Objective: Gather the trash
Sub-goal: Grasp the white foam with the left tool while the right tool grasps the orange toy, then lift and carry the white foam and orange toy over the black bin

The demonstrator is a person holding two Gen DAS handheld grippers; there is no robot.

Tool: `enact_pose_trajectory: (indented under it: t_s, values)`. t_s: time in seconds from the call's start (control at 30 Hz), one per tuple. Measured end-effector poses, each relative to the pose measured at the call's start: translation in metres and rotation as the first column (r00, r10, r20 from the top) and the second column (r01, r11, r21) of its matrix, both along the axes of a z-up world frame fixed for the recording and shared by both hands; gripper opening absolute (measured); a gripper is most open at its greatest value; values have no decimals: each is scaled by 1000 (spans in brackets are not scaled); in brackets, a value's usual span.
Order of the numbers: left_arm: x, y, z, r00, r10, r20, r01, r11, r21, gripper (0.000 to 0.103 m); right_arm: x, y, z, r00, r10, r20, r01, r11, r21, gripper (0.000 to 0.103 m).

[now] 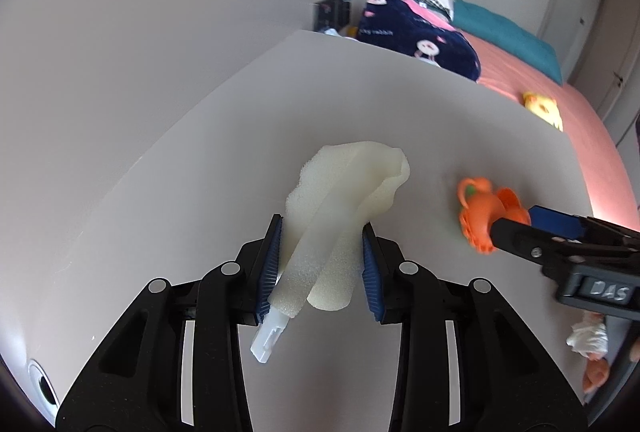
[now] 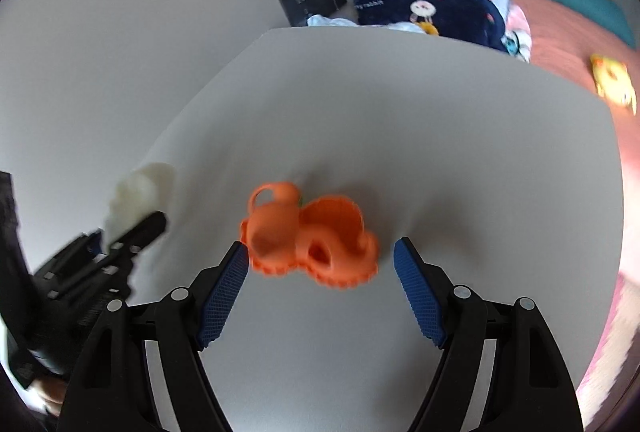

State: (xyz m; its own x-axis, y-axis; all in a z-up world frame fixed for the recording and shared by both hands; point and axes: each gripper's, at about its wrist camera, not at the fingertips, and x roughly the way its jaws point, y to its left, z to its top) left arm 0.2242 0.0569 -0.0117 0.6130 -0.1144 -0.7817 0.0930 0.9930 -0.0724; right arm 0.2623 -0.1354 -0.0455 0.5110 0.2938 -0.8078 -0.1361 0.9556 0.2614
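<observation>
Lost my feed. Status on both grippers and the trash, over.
Left gripper shut on white foam piece. Right gripper open around orange plastic toy, not gripping. White table otherwise clear nearby.

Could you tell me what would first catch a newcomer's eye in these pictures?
The bright orange scalloped plastic toy on the pale grey tabletop, lying between the open jaws of the right hand-held gripper. Next, the cream crumpled foam sheet clamped in the left hand-held gripper. Behind the table, a salmon-pink bed carries a yellow plush toy.
</observation>
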Motion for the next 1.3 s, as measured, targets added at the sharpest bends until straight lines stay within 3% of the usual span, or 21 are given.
enact_pose_trajectory:
  t_s: [0.13,0.27,0.4,0.5,0.53,0.8,1.3]
  values:
    - [1,4,1,1000,8,-5,-8,1000,-17,36,8,17,-3,991,130,16,-127,984,-128,77]
    - [2,4,0,1000,3,-14,-3,1000,-19,36,12,24,-9,982,187,16,-180,962,-204,75]
    - [4,1,-1,1000,-4,-20,3,1000,-14,36,7,28,-8,974,224,31,-209,943,-258,54]
    - [6,-2,-3,1000,-8,-24,8,1000,-5,36,5,27,-8,973,228,27,-214,943,-254,46]
    - [7,-3,-3,1000,-13,-25,13,1000,-2,36,4,25,-7,974,225,29,-211,946,-247,38]
    - [6,-13,-1,1000,-11,8,11,999,36,36,1,6,-5,988,152,11,-148,976,-160,36]
    - [-21,-48,15,999,-42,4,42,993,108,36,-22,-21,12,988,156,10,-155,984,-87,36]
